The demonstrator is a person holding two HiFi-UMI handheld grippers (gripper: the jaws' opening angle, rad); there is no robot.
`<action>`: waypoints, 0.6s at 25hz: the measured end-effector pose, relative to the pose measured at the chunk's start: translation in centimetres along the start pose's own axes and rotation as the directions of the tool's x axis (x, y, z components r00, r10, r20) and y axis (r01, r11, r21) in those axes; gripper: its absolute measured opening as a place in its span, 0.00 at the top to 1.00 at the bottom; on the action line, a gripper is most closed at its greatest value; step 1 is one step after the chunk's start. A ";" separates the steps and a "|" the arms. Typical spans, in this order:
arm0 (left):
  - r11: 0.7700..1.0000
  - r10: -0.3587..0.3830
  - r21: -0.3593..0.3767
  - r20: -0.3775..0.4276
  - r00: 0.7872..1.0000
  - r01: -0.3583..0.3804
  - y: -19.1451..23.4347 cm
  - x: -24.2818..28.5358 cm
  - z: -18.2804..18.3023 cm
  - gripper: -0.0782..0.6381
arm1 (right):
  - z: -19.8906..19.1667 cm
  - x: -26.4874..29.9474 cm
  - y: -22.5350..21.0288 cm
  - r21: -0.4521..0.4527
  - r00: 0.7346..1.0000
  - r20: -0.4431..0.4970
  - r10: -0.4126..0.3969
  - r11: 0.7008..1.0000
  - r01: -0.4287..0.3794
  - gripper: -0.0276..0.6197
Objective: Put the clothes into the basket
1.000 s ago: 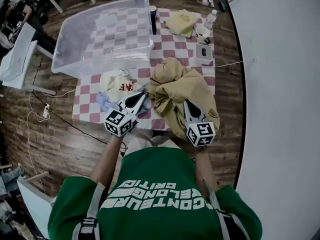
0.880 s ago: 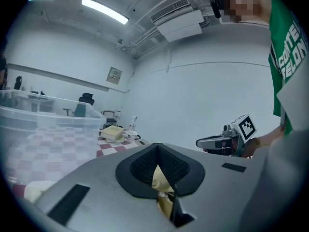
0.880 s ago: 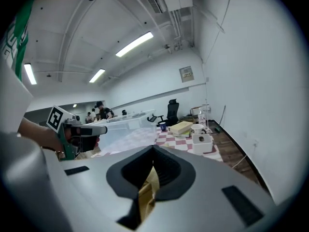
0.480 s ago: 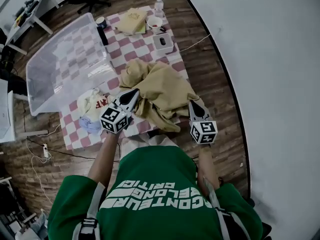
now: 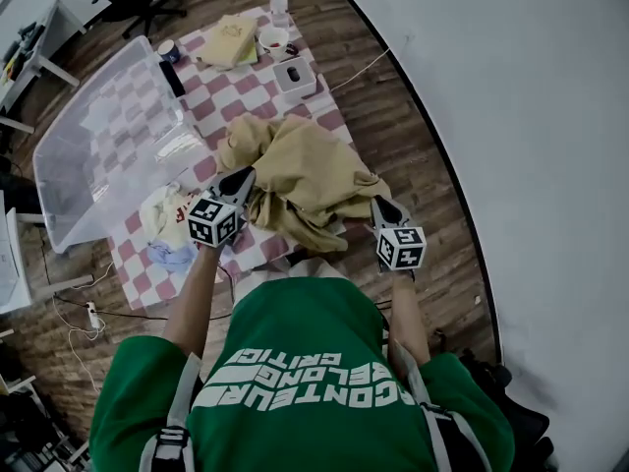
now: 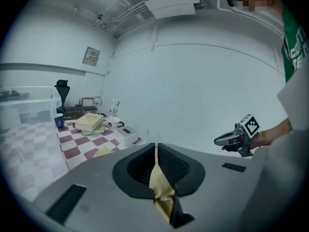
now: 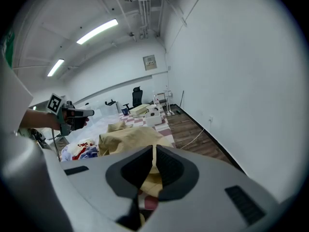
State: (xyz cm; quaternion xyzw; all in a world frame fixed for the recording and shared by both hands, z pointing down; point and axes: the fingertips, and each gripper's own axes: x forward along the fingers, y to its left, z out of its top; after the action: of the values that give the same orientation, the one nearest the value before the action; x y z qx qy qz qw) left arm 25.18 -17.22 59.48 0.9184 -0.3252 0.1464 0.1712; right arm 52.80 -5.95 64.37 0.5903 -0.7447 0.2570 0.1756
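Risk est.: the tan garment [image 5: 310, 170] is pinched only at thin edge folds, so slip-out is judged likely if it is lifted fast. The bulk of the cloth is heaped on the checkered tablecloth [image 5: 319, 106], w/ part draped over the near table edge at 6 o'clock. If the cloth is swung toward the clear plastic bin [image 5: 93, 150] (approx. 10 o'clock of the garment, head view), the trailing hem could be dragged over the white printed garment [image 5: 167, 212] and blue cloth [image 5: 174, 256] at 8–9 o'clock. The white box [image 5: 295, 75] and cup [image 5: 273, 39] at 12 o'clock could also be knocked. The garment is wide and could be left hung over the bin rim if not raised enough. Left gripper [image 6: 155, 166]: jaws closed on a fold of tan cloth, seen wedged betw. the pads. Right gripper [image 7: 153, 167]: jaws likewise clamped on tan cloth. Pose: both forearms are extended fwd from the torso, grippers angled fwd and somewhat down. Left is set at the garment's 8 o'clock edge, right at its 4 o'clock edge, well apart, w/ cloth spanned betw. them. No clothes are made out in the bin; all are on the table.
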 end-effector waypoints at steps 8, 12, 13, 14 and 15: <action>0.998 0.023 -0.047 -0.101 0.995 -0.028 5.3 0.9 -3.4 0.72 | -3.9 3.0 -0.7 0.011 0.991 -0.127 0.039 0.999 -0.038 0.67; 0.999 0.013 -0.042 -0.163 0.987 -0.020 6.8 2.1 -5.8 0.52 | -5.2 5.0 0.1 -0.037 0.982 -0.176 0.067 0.997 -0.074 0.55; 0.999 0.005 -0.049 -0.180 0.984 -0.014 7.1 2.5 -6.5 0.48 | -5.7 5.6 0.2 -0.046 0.979 -0.190 0.068 0.996 -0.079 0.53; 0.998 -0.001 -0.056 -0.198 0.980 -0.011 7.5 2.8 -7.2 0.45 | -6.0 6.2 0.2 -0.051 0.977 -0.204 0.068 0.996 -0.080 0.52; 0.998 -0.002 -0.062 -0.214 0.977 -0.012 7.9 3.2 -7.8 0.41 | -6.4 6.8 0.2 -0.053 0.974 -0.215 0.064 0.996 -0.077 0.50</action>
State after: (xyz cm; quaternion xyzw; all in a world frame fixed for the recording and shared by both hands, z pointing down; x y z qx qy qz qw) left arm 21.28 -21.55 69.41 0.8908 -0.3115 0.2345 0.2334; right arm 50.74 -7.51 73.32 0.5268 -0.7497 0.3022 0.2630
